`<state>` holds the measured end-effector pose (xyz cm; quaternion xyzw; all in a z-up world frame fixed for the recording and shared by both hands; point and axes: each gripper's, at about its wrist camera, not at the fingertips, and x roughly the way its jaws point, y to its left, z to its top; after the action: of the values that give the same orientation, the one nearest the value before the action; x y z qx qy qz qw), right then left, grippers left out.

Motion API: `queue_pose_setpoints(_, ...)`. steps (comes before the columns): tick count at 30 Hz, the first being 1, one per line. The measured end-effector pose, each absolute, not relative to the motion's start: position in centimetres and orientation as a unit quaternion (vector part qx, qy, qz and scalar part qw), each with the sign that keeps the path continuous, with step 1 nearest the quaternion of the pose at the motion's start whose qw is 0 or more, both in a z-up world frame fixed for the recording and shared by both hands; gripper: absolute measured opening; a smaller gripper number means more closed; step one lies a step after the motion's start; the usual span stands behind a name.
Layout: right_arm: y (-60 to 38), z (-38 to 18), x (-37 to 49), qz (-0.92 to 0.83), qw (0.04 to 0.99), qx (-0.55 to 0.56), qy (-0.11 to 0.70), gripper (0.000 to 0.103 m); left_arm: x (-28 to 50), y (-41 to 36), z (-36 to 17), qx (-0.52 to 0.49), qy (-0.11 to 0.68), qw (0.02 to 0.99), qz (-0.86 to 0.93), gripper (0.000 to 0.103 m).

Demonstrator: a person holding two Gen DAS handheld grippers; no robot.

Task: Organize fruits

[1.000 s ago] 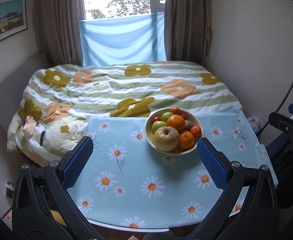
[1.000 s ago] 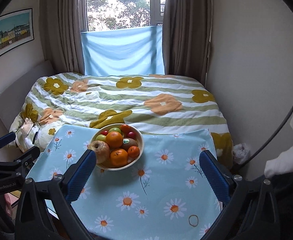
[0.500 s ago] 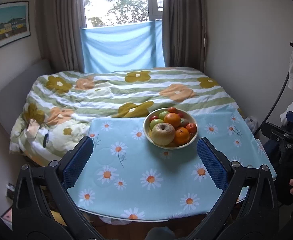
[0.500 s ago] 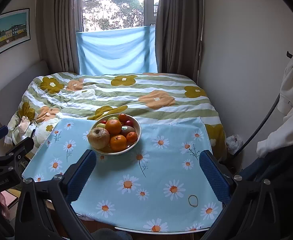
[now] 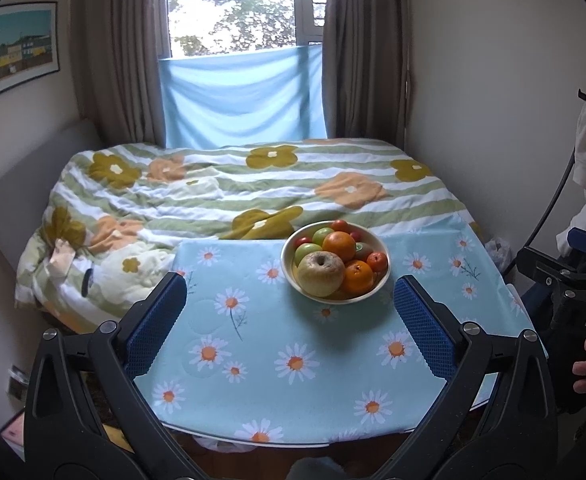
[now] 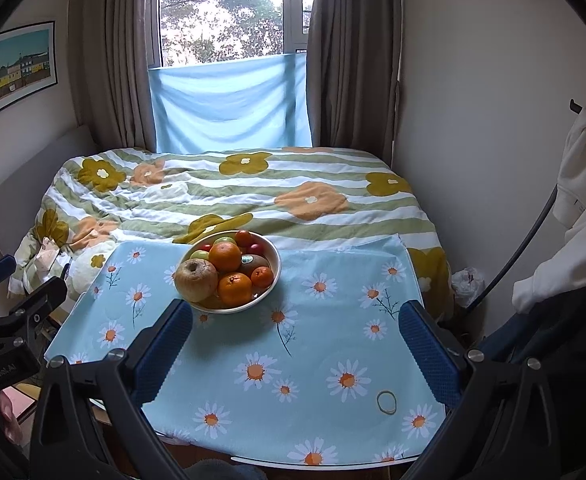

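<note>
- Blue-padded fingers [image 5: 159, 322] of the left gripper [image 5: 289, 320] stand wide apart in the left wrist view, holding nothing and touching nothing; they hang above the near half of the table [image 5: 293, 364].
- Between them lies the daisy-print tablecloth [image 5: 253, 400], pale blue with white and orange flowers.
- Beyond the finger tips, well apart from them and toward the far right of the table, sits the white bowl [image 5: 289, 276] piled with fruit.
- At the front of the pile rests a large brownish apple [image 5: 320, 273]; a big orange [image 5: 339, 245] sits above it and a second orange [image 5: 357, 277] to its right.
- Green apples [image 5: 308, 251] and small red fruits [image 5: 377, 261] fill the back and the right side of the bowl.
- At the right edge, the right gripper [image 5: 565, 276] shows from the side, with part of a hand [image 5: 585, 366] on its grip.
- Behind the table lies a bed [image 5: 253, 188] with a striped, flowered quilt, and behind that a window [image 5: 237, 4] with a blue cloth across its lower part.
- In the right wrist view, the right gripper [image 6: 295, 344] also has its blue fingers [image 6: 427, 356] spread wide, empty and clear of everything.
- Here the bowl [image 6: 275, 276] stands at the far left of the table [image 6: 333, 460], just past the left finger's tip but not touching it.
- A thin rubber band [image 6: 386, 402] lies on the tablecloth [image 6: 325, 328] near the right finger.
- The left gripper [image 6: 9, 312] shows at the left edge of this view, off the table's side.
</note>
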<state>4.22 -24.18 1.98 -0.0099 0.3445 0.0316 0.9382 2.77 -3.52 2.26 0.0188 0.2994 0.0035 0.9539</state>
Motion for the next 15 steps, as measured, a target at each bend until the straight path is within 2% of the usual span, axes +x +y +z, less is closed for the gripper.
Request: queue_pose_setpoints(15,-24.5,2.4,5.5,0.023,0.939,-0.003,0.344,0.103,3.4,-3.3,2.4,0.016,0.300,0.954,0.007,0.103)
